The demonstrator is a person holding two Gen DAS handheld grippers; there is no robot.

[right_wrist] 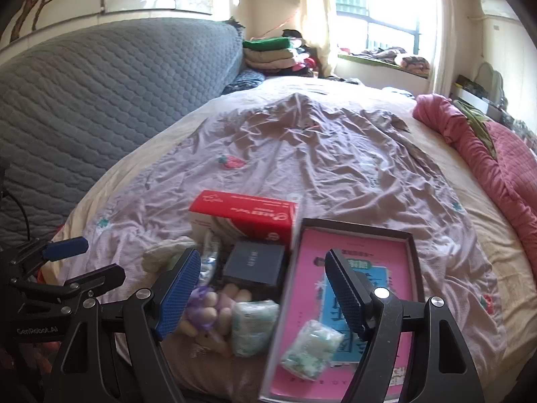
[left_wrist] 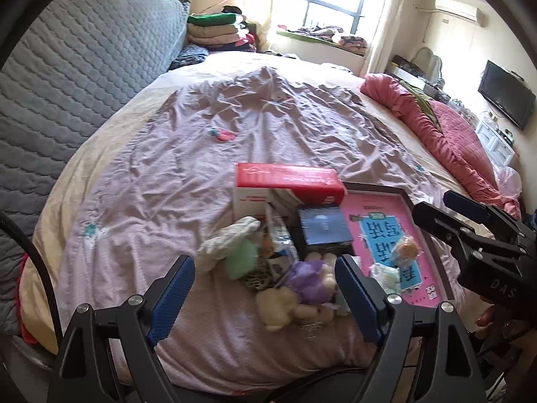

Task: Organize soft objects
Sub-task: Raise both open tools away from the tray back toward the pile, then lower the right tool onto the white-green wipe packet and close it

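Note:
A heap of soft things lies on the lilac bedsheet [left_wrist: 208,127]. It holds a purple and cream plush toy [left_wrist: 312,288], a green soft piece [left_wrist: 241,255] and a white cloth [left_wrist: 225,238]. My left gripper [left_wrist: 265,288] hangs open just above the plush, touching nothing. My right gripper [right_wrist: 263,292] is open too, over a pale wrapped soft packet [right_wrist: 255,325] and the left wall of a dark-rimmed box [right_wrist: 411,258]. A second packet [right_wrist: 312,349] lies inside that box on a pink book. In the left wrist view the right gripper [left_wrist: 436,206] shows at the right edge.
A red and white carton [left_wrist: 288,181] and a dark blue box [left_wrist: 324,226] stand behind the heap. A grey quilted headboard [left_wrist: 84,77] rises on the left. A rolled pink quilt [left_wrist: 446,141] lies along the bed's right side. Folded clothes [left_wrist: 214,30] are stacked by the window.

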